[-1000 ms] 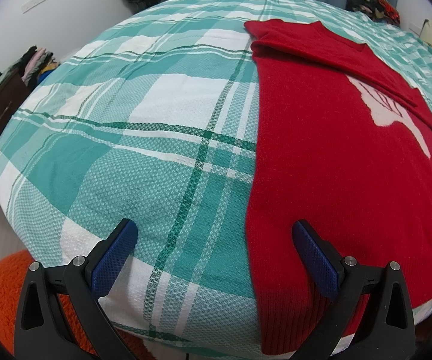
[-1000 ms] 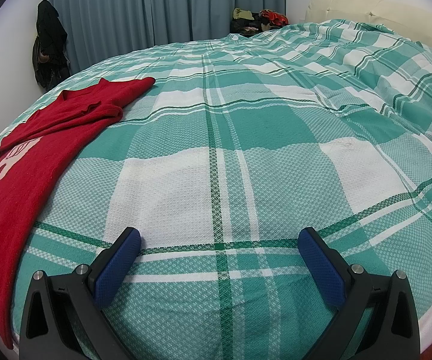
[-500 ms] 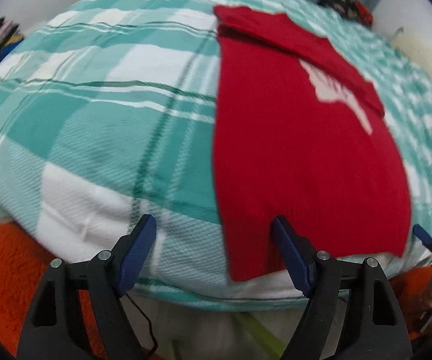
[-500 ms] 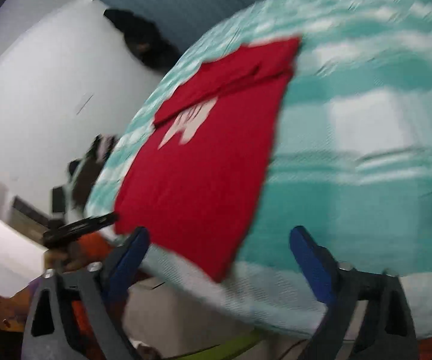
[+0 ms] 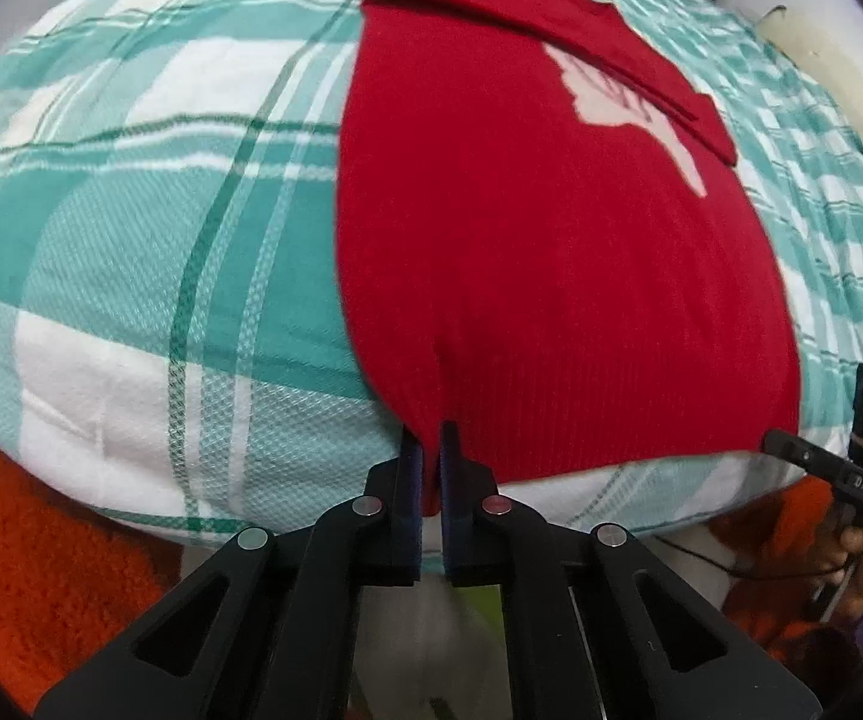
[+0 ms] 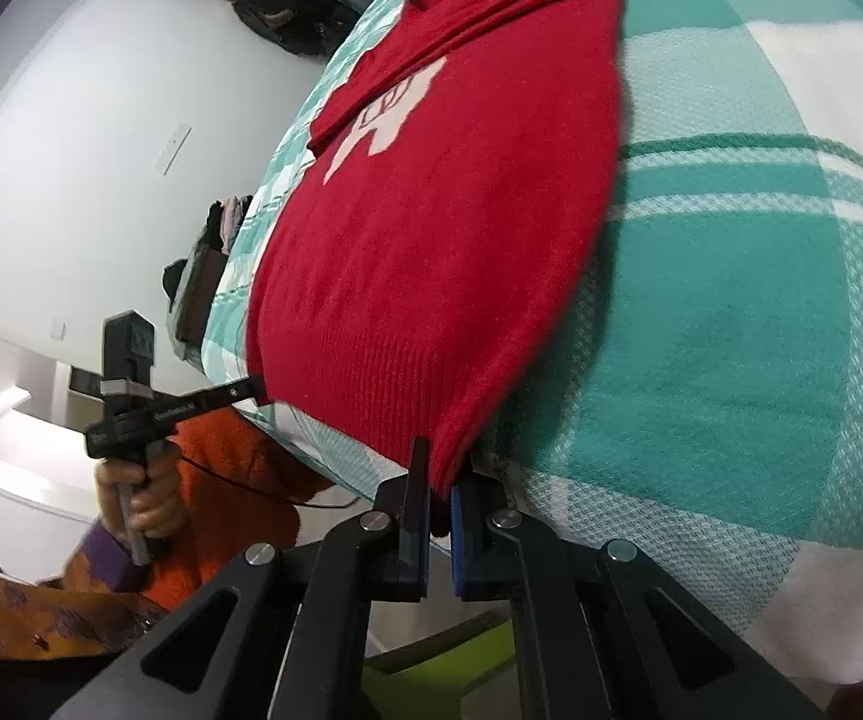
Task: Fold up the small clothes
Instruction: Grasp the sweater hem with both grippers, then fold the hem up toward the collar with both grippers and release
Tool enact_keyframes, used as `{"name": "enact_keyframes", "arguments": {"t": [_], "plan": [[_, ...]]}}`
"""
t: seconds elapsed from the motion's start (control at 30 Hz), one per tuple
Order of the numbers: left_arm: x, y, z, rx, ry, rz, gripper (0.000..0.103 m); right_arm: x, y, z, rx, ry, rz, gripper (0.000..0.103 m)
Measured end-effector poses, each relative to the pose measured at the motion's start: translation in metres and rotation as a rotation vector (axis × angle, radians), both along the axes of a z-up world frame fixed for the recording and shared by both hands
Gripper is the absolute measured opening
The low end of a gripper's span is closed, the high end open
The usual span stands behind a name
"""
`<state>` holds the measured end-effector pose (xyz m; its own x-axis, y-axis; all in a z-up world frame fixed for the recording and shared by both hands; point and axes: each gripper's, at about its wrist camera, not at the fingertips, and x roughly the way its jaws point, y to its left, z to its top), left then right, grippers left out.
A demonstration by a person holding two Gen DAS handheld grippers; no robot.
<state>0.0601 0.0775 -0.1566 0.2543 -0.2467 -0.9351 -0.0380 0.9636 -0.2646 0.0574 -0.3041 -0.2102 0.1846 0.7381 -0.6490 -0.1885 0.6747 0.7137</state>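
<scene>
Left wrist view, left to right: an orange rug on the floor; the teal-and-white plaid bedspread; the red knit sweater, lying flat on the bed with its ribbed hem at the near mattress edge and both sleeves folded across the chest, partly covering a pale motif. The left gripper is closed on the hem at the sweater's left corner, a pucker rising from the pinch. At far right the right gripper reaches the opposite hem corner.

Right wrist view, left to right: the person's hand holding the left gripper at one hem corner; the sweater; the right gripper, its fingers pressed together on the other hem corner; the bedspread.

The step in hand appears to be carrying the hem up toward the collar. To do it well, both corners should probably rise together at equal height, keeping the hem taut and level so the folded sleeves stay in place.

The collar is cut off at the top of both views. How many layers each pinch holds cannot be told. The motif is too covered to identify.
</scene>
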Motion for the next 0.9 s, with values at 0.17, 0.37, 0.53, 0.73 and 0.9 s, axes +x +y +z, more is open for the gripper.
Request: {"name": "enact_keyframes", "arguments": {"t": [0.17, 0.37, 0.53, 0.73, 0.9], "plan": [[0.015, 0.026, 0.041, -0.214, -0.049, 0.069, 0.002, 0.005, -0.028, 0.049, 0.185, -0.118, -0.136, 0.005], [0.132, 0.034, 0.074, -0.29, -0.142, 0.116, 0.002, 0.101, -0.048, 0.09, 0.2, -0.237, -0.258, 0.005], [0.259, 0.031, 0.066, -0.258, -0.136, 0.15, 0.002, 0.216, -0.048, 0.097, 0.138, -0.279, -0.328, 0.005], [0.361, 0.012, 0.036, -0.14, -0.123, 0.182, 0.003, 0.335, -0.044, 0.079, 0.06, -0.251, -0.362, 0.005], [0.396, 0.023, 0.018, -0.041, -0.085, 0.261, 0.044, 0.386, -0.041, 0.051, -0.066, -0.207, -0.4, 0.033]]}}
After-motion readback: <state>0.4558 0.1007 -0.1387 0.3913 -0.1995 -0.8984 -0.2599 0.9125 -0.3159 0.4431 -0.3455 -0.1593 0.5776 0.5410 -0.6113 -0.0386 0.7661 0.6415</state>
